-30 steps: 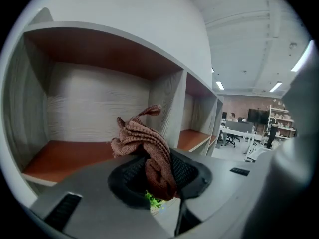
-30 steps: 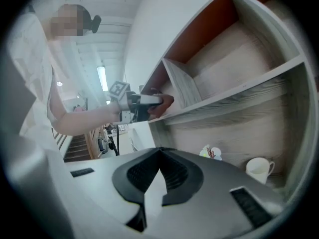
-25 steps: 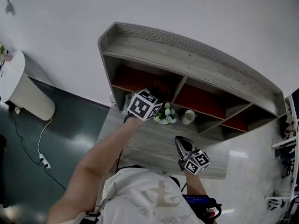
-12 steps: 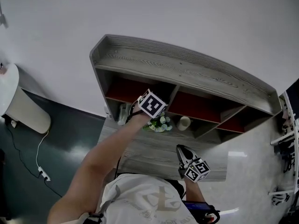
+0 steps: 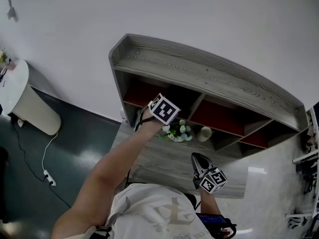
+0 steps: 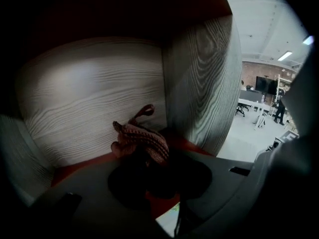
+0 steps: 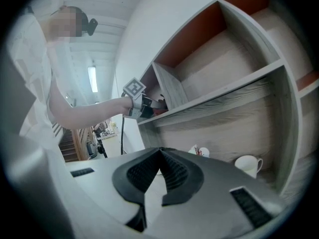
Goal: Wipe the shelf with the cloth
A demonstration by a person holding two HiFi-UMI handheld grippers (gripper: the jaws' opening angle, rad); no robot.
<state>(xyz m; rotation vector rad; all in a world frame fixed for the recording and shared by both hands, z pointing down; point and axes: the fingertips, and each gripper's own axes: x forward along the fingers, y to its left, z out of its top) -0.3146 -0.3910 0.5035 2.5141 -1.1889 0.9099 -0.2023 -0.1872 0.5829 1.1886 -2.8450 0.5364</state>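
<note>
The grey wood shelf [image 5: 209, 78] with red-backed compartments stands against the wall. My left gripper [image 5: 158, 103] reaches into its left compartment, marker cube showing. In the left gripper view, the left gripper [image 6: 144, 156] is shut on a brownish knitted cloth [image 6: 140, 137], which bunches out past the jaws close to the compartment's grey back panel [image 6: 94, 98] and its divider [image 6: 202, 83]. My right gripper [image 5: 198, 159] hangs lower over the desk surface, shut with nothing in it; in its own view, the right gripper [image 7: 160, 156] has its pads meeting at the tip.
A small bouquet of flowers [image 5: 175, 130] and a white cup [image 5: 203, 133] stand on the desk surface under the shelf; the cup [image 7: 248, 164] also shows in the right gripper view. A white round table [image 5: 20, 96] and a floor cable [image 5: 42, 156] lie to the left.
My left gripper stays inside the left compartment with the cloth, shifted slightly. The head view has swung a little. The right gripper has barely moved.
</note>
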